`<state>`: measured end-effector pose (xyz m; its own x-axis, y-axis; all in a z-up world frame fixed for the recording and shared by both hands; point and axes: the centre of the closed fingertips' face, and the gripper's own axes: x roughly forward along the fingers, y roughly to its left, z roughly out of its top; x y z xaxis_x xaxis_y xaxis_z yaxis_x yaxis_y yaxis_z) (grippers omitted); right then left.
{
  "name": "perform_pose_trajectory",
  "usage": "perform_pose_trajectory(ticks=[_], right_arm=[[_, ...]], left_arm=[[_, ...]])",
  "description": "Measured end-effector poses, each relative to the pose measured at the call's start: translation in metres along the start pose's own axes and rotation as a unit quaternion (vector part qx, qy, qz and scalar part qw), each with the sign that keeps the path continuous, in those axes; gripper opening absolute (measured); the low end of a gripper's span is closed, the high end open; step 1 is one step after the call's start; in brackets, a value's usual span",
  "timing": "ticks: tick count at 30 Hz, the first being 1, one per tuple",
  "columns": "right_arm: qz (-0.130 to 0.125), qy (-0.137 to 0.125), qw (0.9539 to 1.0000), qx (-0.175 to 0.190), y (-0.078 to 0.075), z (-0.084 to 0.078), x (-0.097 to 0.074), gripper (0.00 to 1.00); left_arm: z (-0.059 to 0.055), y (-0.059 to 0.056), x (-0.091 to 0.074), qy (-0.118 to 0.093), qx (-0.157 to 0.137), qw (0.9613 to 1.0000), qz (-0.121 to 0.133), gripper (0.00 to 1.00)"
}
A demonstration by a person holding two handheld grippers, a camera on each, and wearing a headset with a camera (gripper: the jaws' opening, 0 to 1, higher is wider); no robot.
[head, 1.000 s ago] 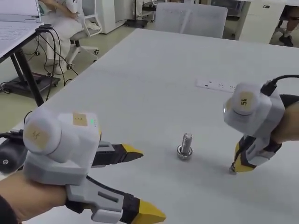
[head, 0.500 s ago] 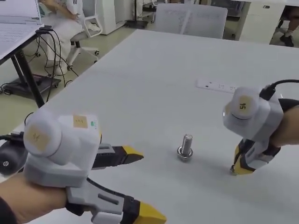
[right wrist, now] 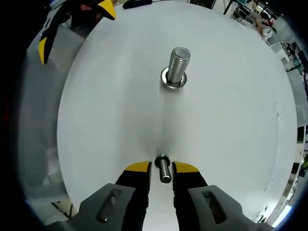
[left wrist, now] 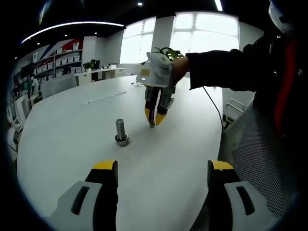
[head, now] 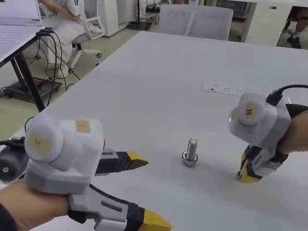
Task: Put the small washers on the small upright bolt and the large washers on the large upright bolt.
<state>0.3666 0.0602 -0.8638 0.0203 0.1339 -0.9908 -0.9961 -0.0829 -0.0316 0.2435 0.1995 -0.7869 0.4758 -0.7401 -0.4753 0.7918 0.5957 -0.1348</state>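
Right claw [right wrist: 162, 168] barely shifted, straddling small bolt [right wrist: 164, 171]; large bolt [right wrist: 176, 66] upright, washered.

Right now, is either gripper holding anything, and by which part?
Left gripper: open, holding nothing. Right gripper: its yellow-tipped jaws straddle the shank of the small silver upright bolt, but whether they actually pinch it cannot be told.

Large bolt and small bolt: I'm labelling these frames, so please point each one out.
large bolt [right wrist: 177, 61], right gripper view, on its threaded shank.
small bolt [right wrist: 165, 173], right gripper view, on its shank.
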Motion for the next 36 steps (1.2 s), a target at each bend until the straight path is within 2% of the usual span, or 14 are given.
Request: perform_pose_trajectory(ticks=[13,20,28,30,36], right_arm=[[0.002,-0.006,0.9999,0.012,-0.001,0.0,0.001,0.21],[0.006,-0.019,0.9995,0.026,0.003,0.0,0.0,0.32],[0.012,-0.042,0.9979,0.047,0.01,0.001,0.001,0.57],[0.014,-0.044,0.9977,0.049,0.012,0.001,0.001,0.6],[0.013,-0.082,0.994,0.071,0.014,0.007,-0.002,0.82]], left_arm=[[-0.001,0.001,0.0,0.001,0.0,1.0,-0.001,0.76],[-0.001,0.001,0.0,0.001,0.001,1.0,-0.002,0.76],[-0.001,0.001,0.0,0.001,0.002,1.0,-0.003,0.76],[-0.001,0.0,0.0,0.001,0.002,1.0,-0.003,0.76],[0.0,0.0,0.001,0.0,0.003,1.0,-0.004,0.76]])
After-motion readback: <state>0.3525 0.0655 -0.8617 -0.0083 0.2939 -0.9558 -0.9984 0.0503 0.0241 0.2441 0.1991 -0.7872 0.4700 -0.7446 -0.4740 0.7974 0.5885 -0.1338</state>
